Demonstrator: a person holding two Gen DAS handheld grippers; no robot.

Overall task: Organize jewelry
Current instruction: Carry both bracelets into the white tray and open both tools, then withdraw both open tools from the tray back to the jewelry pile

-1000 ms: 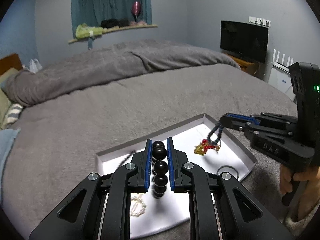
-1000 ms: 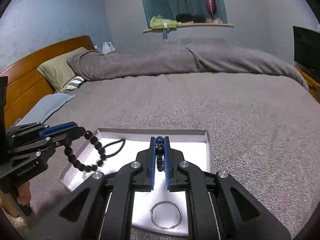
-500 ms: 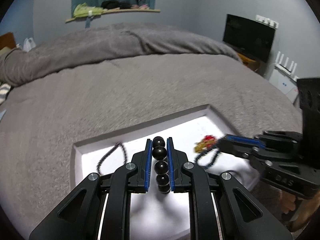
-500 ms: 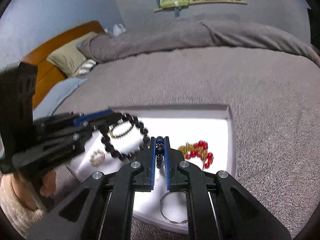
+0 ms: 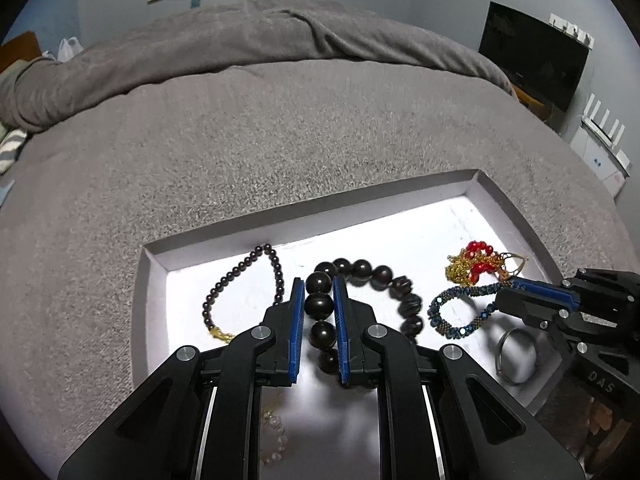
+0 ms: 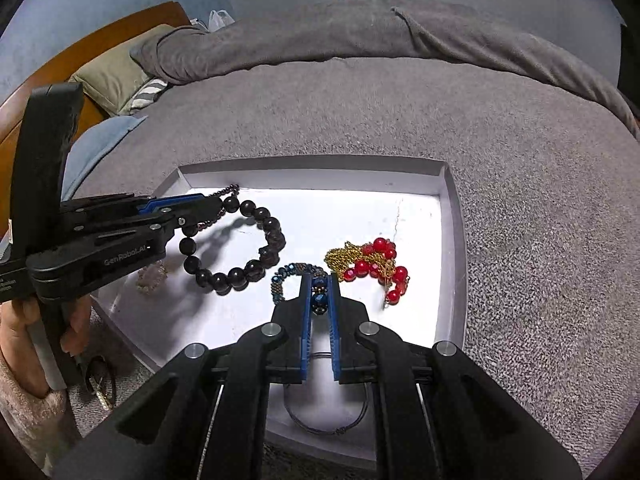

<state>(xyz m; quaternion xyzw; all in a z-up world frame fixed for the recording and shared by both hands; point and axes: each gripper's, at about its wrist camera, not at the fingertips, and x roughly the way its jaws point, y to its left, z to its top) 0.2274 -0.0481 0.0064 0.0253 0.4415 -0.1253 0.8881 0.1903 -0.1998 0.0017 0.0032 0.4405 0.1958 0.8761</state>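
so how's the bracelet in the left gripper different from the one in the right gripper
The big dark bead bracelet has large, round, plain beads; the blue beaded bracelet is a slim rope of tiny glinting blue and bronze beads. The dark one forms a wider loop than the blue one. The dark one is pinched by the left gripper, the blue one by the right gripper. Both sit low over the white tray, each clamped at one spot.

The left gripper [image 5: 318, 308] covers the near beads of the dark bead bracelet [image 5: 372, 276] and most of a pale bracelet [image 5: 276, 436]. The right gripper [image 6: 320, 300] hides the near half of the blue beaded bracelet [image 6: 286, 276] and part of a thin cord loop [image 6: 320, 426]. The tray's [image 6: 312, 166] near edge is covered.
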